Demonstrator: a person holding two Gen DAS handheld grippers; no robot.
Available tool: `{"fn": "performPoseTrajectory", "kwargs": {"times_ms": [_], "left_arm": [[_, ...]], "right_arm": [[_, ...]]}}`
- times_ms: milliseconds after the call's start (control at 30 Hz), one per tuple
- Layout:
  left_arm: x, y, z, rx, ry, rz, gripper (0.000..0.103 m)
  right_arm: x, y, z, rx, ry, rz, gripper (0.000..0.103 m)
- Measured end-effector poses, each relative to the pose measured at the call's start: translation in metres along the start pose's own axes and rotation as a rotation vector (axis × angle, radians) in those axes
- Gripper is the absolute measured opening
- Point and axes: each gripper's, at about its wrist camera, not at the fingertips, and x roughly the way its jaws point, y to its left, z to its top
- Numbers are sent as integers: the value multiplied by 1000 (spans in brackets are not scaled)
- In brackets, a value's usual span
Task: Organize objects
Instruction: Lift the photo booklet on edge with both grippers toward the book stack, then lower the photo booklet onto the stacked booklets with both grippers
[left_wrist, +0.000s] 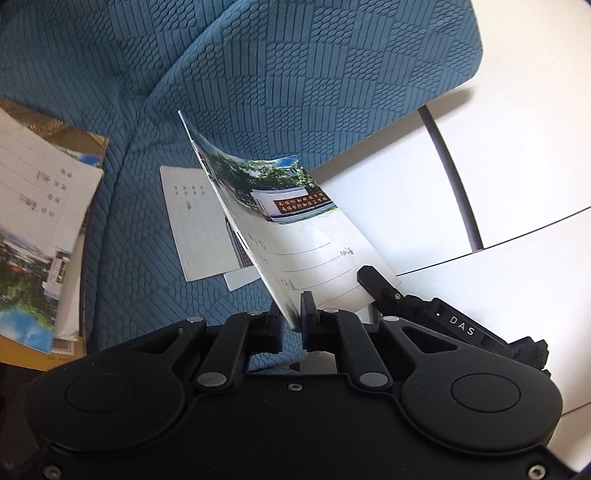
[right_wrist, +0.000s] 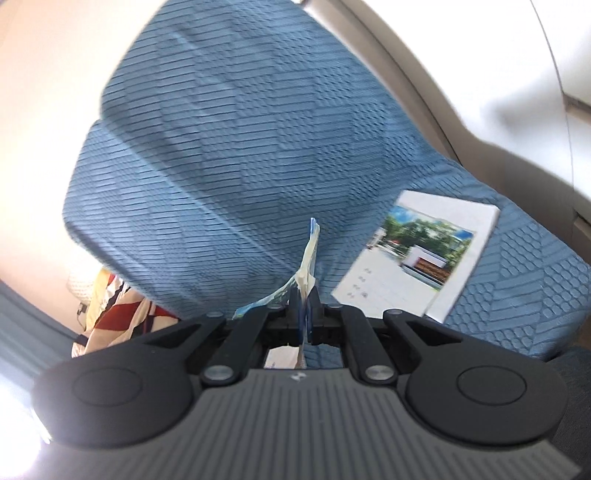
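Note:
My left gripper (left_wrist: 291, 317) is shut on the lower edge of a thin notebook (left_wrist: 295, 229) with a photo cover, held up tilted above the blue quilted sofa (left_wrist: 258, 74). Other notebooks (left_wrist: 199, 221) lie flat on the seat behind it. My right gripper (right_wrist: 304, 314) is shut on the edge of another thin notebook (right_wrist: 308, 258), seen edge-on and bending. A stack of two notebooks (right_wrist: 417, 258) lies on the sofa seat to the right of it.
A pile of notebooks (left_wrist: 40, 229) lies at the left on a brown surface. A white floor (left_wrist: 498, 166) and a dark thin leg (left_wrist: 454, 177) are right of the sofa. A striped cloth (right_wrist: 110, 306) hangs at the left of the right wrist view.

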Motion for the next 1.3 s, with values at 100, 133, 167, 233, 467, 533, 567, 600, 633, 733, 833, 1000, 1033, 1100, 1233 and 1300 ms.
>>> {"fn": "performPoseTrajectory", "kwargs": {"times_ms": [100,133,167,233,467,533,567,600,633,733,833,1000,1033,1100,1233,1300], "left_arm": [[-18,-3,6,14,-21,-5,8],[-25,-4,9,14,-26,-9,8],[-31,-4,12,16,-32,-14,8],[-44,-3,16,22,-44,-19,8],[-89,3,29,38,-83,-20,8],[-103,9,31,45,-97,-13,8],[-109,11,34,45,-104,-11,8],[-115,14,35,44,-111,-8,8],[-120,18,36,43,-118,-4,8],[-131,30,37,37,-136,9,8],[-140,44,37,34,-155,30,8],[-144,73,34,39,-169,66,8],[-144,80,33,35,-171,71,9],[-142,93,31,23,-176,83,9],[-137,118,29,-7,-196,96,9],[-135,130,29,-19,-209,102,9]], "right_arm": [[-4,22,0,-41,-13,1,5],[-5,29,0,-55,-19,3,5],[-6,36,-1,-67,-23,4,5],[-6,49,-1,-80,-30,15,5],[-7,93,-14,-140,-51,48,5],[-6,102,-21,-148,-55,54,5],[-5,106,-24,-151,-55,58,5],[-3,110,-28,-152,-53,63,5],[-1,114,-32,-152,-50,68,5],[6,124,-45,-167,-40,80,5],[17,129,-59,-176,-16,69,5],[39,127,-82,-189,30,24,5],[43,126,-87,-187,42,18,5],[52,125,-94,-184,61,10,5],[72,121,-110,-186,107,-10,5],[83,119,-119,-189,136,-24,5]]}}
